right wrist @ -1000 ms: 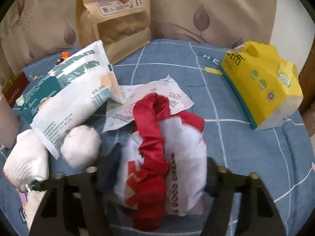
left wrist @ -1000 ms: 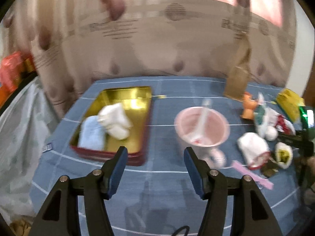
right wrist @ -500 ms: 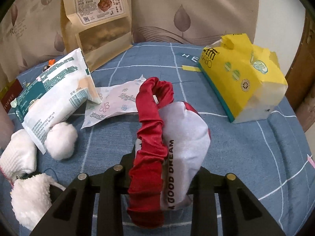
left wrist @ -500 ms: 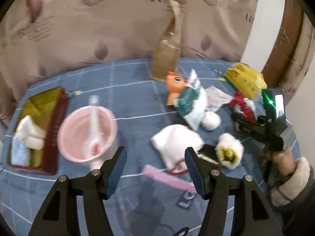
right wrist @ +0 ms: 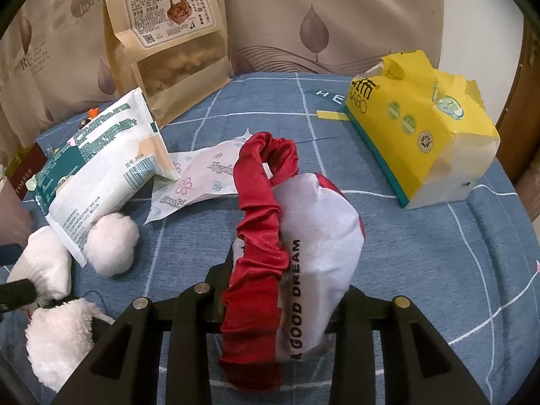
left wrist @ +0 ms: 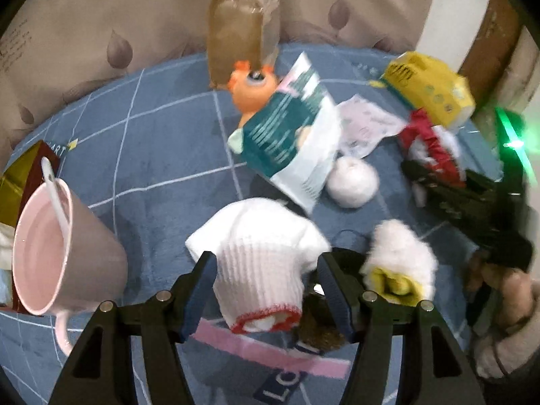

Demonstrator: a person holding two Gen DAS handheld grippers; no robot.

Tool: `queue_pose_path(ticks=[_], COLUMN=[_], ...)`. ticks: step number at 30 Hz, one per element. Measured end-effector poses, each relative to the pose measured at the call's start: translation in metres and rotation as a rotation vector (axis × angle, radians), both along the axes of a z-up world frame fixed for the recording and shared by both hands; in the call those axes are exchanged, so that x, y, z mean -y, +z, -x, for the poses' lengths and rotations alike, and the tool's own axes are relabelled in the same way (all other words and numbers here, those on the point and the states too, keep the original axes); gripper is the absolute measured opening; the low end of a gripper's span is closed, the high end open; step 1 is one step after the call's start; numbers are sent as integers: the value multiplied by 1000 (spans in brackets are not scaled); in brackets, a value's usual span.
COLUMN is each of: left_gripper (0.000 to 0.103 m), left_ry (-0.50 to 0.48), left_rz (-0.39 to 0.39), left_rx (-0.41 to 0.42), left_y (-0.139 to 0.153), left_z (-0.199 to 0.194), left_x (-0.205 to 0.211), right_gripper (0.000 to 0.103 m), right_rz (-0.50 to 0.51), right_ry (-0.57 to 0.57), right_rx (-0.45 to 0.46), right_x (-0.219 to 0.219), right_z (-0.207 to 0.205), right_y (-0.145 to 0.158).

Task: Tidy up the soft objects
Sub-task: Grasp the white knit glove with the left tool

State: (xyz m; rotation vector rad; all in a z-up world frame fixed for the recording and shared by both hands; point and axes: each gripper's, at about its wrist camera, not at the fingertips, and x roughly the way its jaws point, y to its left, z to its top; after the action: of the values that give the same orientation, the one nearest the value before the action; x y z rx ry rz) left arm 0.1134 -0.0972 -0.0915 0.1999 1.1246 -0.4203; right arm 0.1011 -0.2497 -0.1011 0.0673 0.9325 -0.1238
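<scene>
The left gripper (left wrist: 266, 287) hangs wide open over a white ribbed knit glove (left wrist: 260, 260) with a red-stitched cuff; the glove's cuff end lies between the blue-padded fingers (left wrist: 332, 290), which do not press on it. Just right of it sits a fluffy white fleece piece (left wrist: 400, 263) with a yellow lining, and beyond, a round cotton-like white ball (left wrist: 352, 184) against a glossy teal-and-white plastic packet (left wrist: 293, 148). A smooth pink mug (left wrist: 50, 253) with a white spoon stands to the left on the blue checked cloth (left wrist: 162, 155).

The right gripper (right wrist: 276, 307) is clamped narrowly on a bunched white fabric bundle (right wrist: 320, 236) printed with black letters, wrapped by a crinkled, satiny red scrunchie band (right wrist: 260, 246); its jaws have just eased slightly wider, the bundle still squeezed between them. Farther out lie a thin flowered sachet (right wrist: 199, 179), a torn yellow tissue pack (right wrist: 418, 125) and an upright kraft-paper snack pouch (right wrist: 168, 44).
</scene>
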Motion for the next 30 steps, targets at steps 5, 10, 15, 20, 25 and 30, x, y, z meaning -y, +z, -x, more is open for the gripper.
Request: queue_pose_path(ticks=[5,10,15,20,25,30], left_gripper=[67,44,28,27,27,27], left_ry=[32,43,38,36,32,41], left_rz=[-13,4,5,28,47,55], left_rx=[-21,-2,8,27,58,85], left_y=[-20,-19,-10,4,22,38], left_z=[-13,-10,-7,0,6,10], left_x=[-8,-14,-16,-20,-24,-29], right_gripper=[35,36,36,36,36,36], right_rz=[-3,0,4,7,9,11], right_ry=[5,8,7,8,8,8], right_rx=[0,-1,-2,-2,-2,-3], right_x=[-1,-2,-3,-3,-4,-4], right_z=[-1,-1,-1,-1,-1,-1], right_y=[-1,-1,-1,-2,-2,-2])
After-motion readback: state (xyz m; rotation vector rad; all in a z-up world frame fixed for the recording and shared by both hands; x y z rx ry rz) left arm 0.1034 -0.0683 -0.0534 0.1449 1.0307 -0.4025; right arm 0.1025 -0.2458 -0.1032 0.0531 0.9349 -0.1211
